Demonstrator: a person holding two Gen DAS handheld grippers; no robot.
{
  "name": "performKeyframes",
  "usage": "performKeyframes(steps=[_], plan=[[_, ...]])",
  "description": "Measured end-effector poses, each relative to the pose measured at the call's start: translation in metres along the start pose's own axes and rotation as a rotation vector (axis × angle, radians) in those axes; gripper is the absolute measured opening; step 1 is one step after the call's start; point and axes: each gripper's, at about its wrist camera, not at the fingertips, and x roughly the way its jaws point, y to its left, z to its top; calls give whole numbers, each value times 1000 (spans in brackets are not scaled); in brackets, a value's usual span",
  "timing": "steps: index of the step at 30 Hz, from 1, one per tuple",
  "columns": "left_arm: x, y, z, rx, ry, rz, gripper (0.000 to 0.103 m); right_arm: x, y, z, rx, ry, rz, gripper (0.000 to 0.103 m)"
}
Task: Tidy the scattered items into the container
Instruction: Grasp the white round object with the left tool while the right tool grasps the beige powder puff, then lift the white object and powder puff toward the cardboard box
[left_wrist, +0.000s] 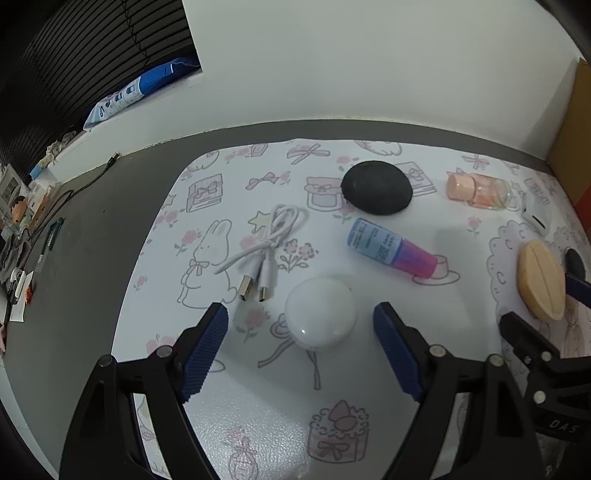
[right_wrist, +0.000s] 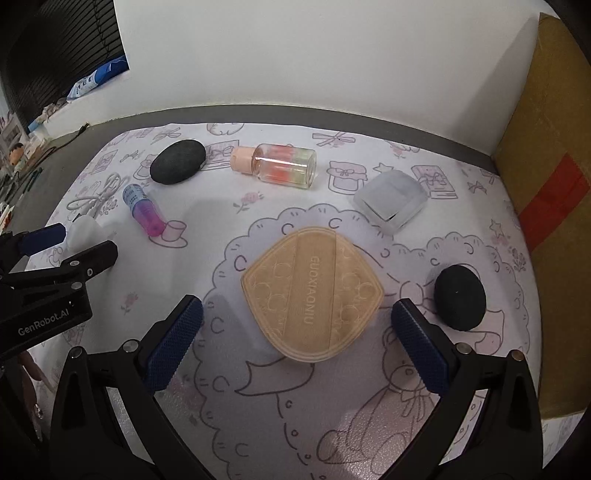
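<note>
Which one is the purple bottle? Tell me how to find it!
Look at the white mat with cartoon drawings. Near its left side, beside the coiled white cable, the purple bottle lies on its side. Only it has a blue label and see-through pink-purple end; the bottle with the peach cap is clear.

Both tools, left tool and right tool, have black frames, silver screws and blue ribbed pads; one body reads "GenRobot.AI".

Cable: left of bottle, on mat.
Dome: in front of both.
Puff: right; box behind it, possibly tilted.
</note>
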Motion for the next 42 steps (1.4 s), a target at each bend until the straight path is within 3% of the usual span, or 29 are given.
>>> performKeyframes(steps=[8, 11, 15, 19, 24, 26, 28, 42], plan=[[-1, 1, -1, -5, -1, -1, 79, -1, 0, 1, -5, 0, -11, 96], [-2, -1, -1, -1, -5, -32, 64, -3, -1, 2, -5, -5, -13, 85], [-6, -13, -2, 36, -18, -63, 35, -7, 0, 4, -12, -10, -11, 68], [-7, -21, -3, 66, -30, -32, 35, -8, 1, 4, -19, -9, -5, 64], [-5, -15, 0, 37, -16, -57, 35, -11, -2, 3, -15, -16, -8, 48], [-5, -15, 0, 38, -16, -54, 35, -11, -3, 3, -11, -18, -12, 37], [-5, -16, 0, 38, -18, -51, 35, -12, -5, 3, -7, -20, -14, 33], [-22, -10, 4, 16, -22, -51, 35, -28, -7, 8, 4, -59, -5, 30]])
